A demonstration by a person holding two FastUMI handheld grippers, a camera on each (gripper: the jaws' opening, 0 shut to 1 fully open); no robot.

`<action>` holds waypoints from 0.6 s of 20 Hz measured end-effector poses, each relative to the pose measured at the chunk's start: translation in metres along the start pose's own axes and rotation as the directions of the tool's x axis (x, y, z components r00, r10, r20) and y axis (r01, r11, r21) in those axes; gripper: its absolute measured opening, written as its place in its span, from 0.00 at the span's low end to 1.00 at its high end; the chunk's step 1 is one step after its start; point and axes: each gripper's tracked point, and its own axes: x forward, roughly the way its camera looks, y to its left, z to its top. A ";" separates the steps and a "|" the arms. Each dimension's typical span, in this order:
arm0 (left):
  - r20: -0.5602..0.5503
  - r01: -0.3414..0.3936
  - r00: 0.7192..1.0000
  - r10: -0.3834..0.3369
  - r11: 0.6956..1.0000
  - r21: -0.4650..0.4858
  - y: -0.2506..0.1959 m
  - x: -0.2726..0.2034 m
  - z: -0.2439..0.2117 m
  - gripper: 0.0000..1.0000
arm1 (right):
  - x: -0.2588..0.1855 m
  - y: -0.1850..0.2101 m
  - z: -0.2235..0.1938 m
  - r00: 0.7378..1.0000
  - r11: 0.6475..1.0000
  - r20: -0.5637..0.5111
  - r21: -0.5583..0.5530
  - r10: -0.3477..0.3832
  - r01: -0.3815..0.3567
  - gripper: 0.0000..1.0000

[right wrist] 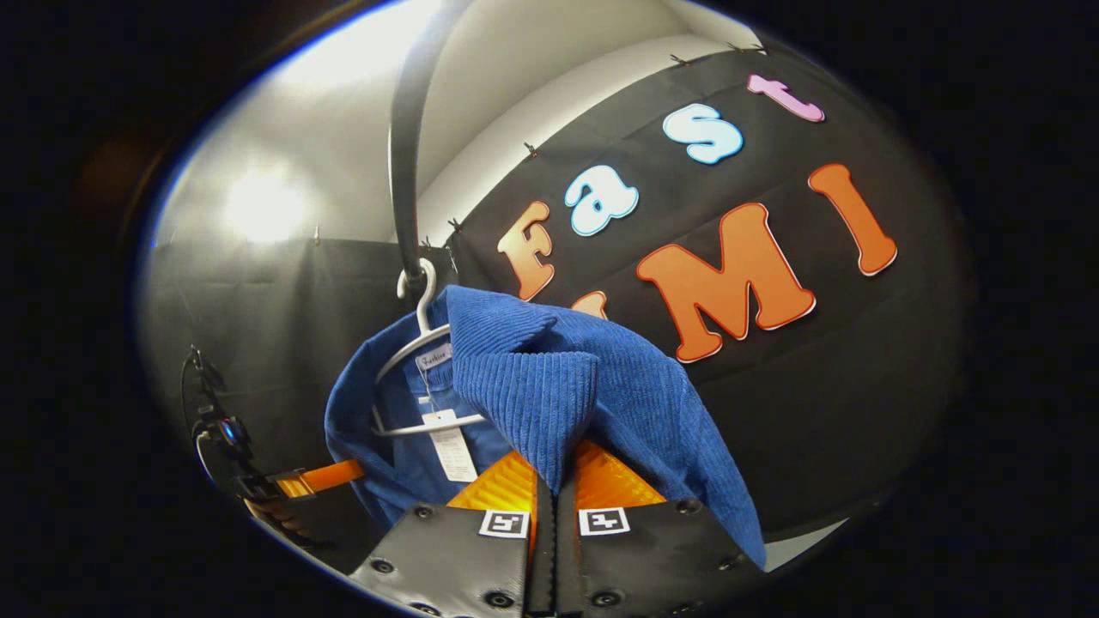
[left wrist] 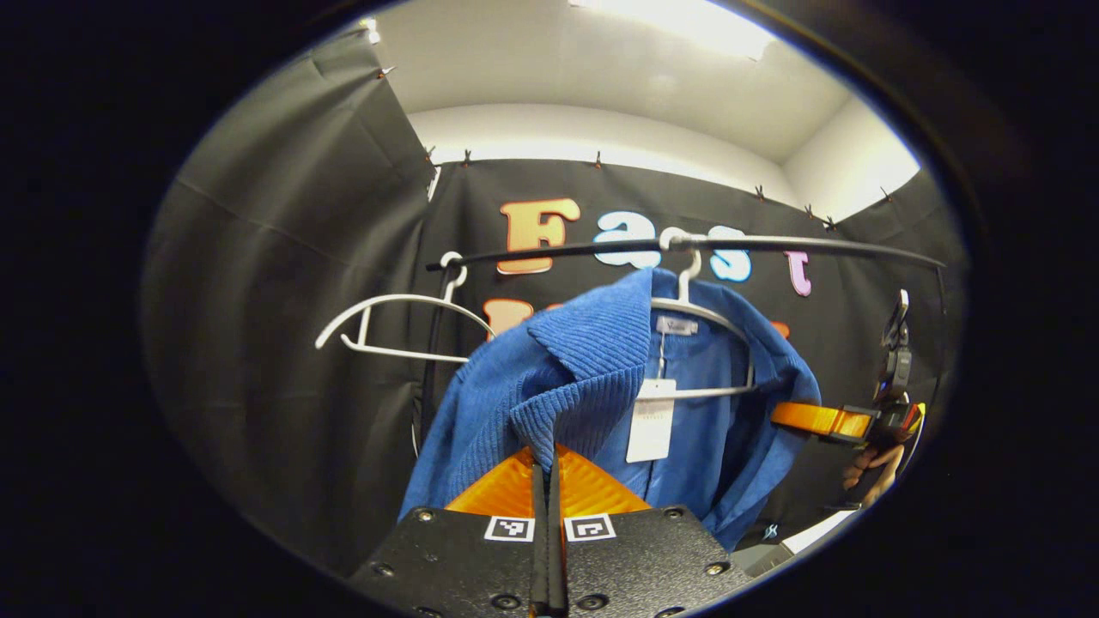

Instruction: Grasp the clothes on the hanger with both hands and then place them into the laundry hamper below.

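A blue corduroy jacket (left wrist: 592,360) hangs on a white hanger (left wrist: 700,313) from a black rail (left wrist: 773,245). In the left gripper view my left gripper (left wrist: 547,463) is shut on the jacket's ribbed collar flap. Farther right in that view, my right gripper (left wrist: 794,417) reaches into the jacket's other edge, with a hand (left wrist: 871,468) behind it. In the right gripper view the right gripper (right wrist: 554,476) is shut on the other collar flap of the jacket (right wrist: 558,378). The hanger (right wrist: 412,352) and a paper tag (right wrist: 452,446) show inside the jacket's opening.
An empty white hanger (left wrist: 386,326) hangs at the left end of the rail. A black upright post (left wrist: 429,360) stands below that end. The rail (right wrist: 403,154) runs overhead in the right gripper view. Black cloth walls close in behind and to the sides.
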 end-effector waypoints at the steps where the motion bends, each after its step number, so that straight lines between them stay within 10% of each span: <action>1: 0.015 -0.007 1.000 0.007 1.000 -0.003 0.006 -0.004 0.009 0.00 | 0.000 0.000 0.004 1.000 1.000 0.007 0.018 0.010 -0.010 0.08; 12: 0.086 0.003 0.996 0.001 0.998 -0.055 0.040 -0.022 0.061 0.00 | -0.003 -0.019 0.037 0.996 0.966 0.070 0.247 0.053 -0.068 0.08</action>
